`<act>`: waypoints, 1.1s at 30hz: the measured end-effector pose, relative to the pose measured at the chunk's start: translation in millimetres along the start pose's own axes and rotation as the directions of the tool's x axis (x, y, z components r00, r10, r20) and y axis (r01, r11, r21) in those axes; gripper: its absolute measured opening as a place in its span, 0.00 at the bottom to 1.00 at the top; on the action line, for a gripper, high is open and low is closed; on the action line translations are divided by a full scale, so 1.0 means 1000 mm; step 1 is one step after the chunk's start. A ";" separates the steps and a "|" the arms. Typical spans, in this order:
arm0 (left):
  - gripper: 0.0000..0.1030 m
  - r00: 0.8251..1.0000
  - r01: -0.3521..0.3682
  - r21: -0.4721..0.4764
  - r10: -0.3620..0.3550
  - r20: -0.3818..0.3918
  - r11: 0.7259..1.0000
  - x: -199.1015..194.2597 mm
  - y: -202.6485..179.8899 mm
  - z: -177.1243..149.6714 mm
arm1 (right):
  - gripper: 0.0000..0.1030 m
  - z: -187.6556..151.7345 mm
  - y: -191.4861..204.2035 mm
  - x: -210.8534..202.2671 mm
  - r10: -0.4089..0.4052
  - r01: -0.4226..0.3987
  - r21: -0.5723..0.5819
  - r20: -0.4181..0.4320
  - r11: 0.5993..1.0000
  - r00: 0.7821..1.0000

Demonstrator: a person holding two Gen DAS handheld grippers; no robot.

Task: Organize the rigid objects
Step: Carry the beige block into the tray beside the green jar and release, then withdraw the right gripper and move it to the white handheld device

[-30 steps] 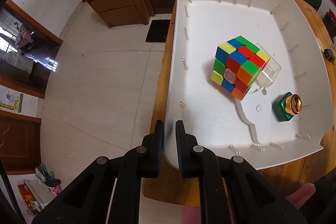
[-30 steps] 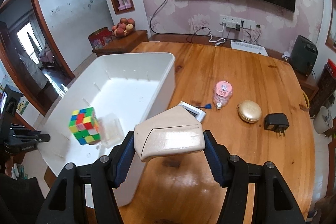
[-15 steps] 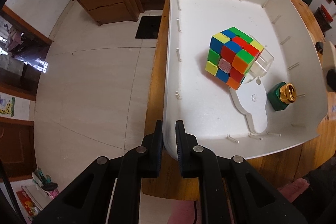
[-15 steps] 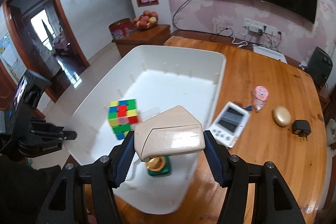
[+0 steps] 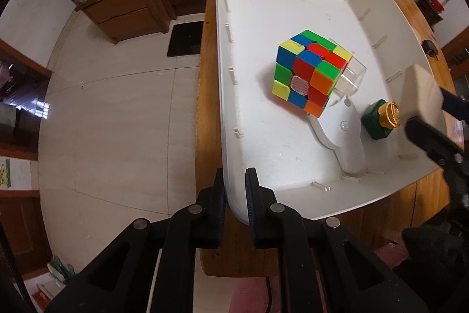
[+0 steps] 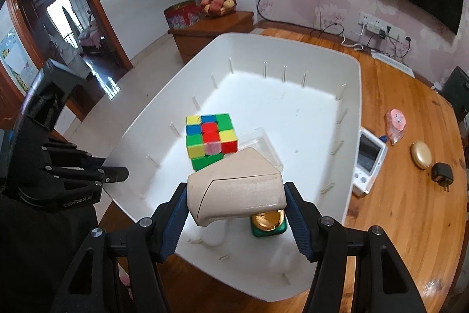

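Beige case (image 6: 237,189), angular and matte, sits clamped between the blue-padded fingers (image 6: 176,220) of the right gripper (image 6: 236,222), held above the near end of the white bin (image 6: 353,119) that rests on the wooden surface (image 6: 410,225). Directly under the case, inside the bin, stands a green bottle with a gold cap (image 6: 268,222), and beside it lies a white flat piece (image 5: 343,137). Further in, a colourful puzzle cube (image 6: 211,140) leans against a clear plastic box (image 6: 261,144), touching it. The left gripper (image 5: 235,192) points down at the bin's near left corner, its jaws pinched on the bin's rim, one finger outside the wall and one inside. On the surface to the right of the bin lie a white handheld device (image 6: 368,159) just beside the wall, a pink container (image 6: 395,123), a gold oval compact (image 6: 421,154) and a black plug adapter (image 6: 442,173).
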State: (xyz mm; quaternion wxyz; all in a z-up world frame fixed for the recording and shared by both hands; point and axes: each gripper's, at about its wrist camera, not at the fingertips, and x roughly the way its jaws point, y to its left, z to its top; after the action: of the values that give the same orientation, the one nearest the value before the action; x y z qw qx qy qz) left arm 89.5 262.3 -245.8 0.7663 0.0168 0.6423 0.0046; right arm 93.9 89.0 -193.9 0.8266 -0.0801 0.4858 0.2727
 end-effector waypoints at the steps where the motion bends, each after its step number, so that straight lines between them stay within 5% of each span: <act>1: 0.14 1.000 0.006 0.007 -0.006 0.000 1.000 0.000 0.000 0.000 | 0.62 0.000 0.003 0.002 -0.012 0.011 -0.004 -0.009 1.000 1.000; 15: 0.14 0.997 0.077 0.100 -0.075 -0.021 0.992 0.005 0.004 0.004 | 0.63 -0.004 0.011 0.011 -0.100 0.104 0.049 -0.079 0.993 0.992; 19: 0.14 0.997 0.079 0.113 -0.077 -0.022 0.990 0.006 0.004 0.004 | 0.72 -0.006 0.011 0.006 -0.127 0.131 0.059 -0.062 0.990 0.990; 33: 0.14 0.998 0.050 0.135 -0.045 -0.040 0.990 0.008 -0.001 0.005 | 0.77 0.005 -0.021 -0.040 -0.208 0.205 0.066 0.045 0.976 0.977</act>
State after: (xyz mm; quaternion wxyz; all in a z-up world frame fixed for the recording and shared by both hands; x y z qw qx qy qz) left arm 95.7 261.5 -252.9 0.7512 0.0534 0.6554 -0.0571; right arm 93.2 58.4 -160.0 0.8647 -0.0980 0.4615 0.1723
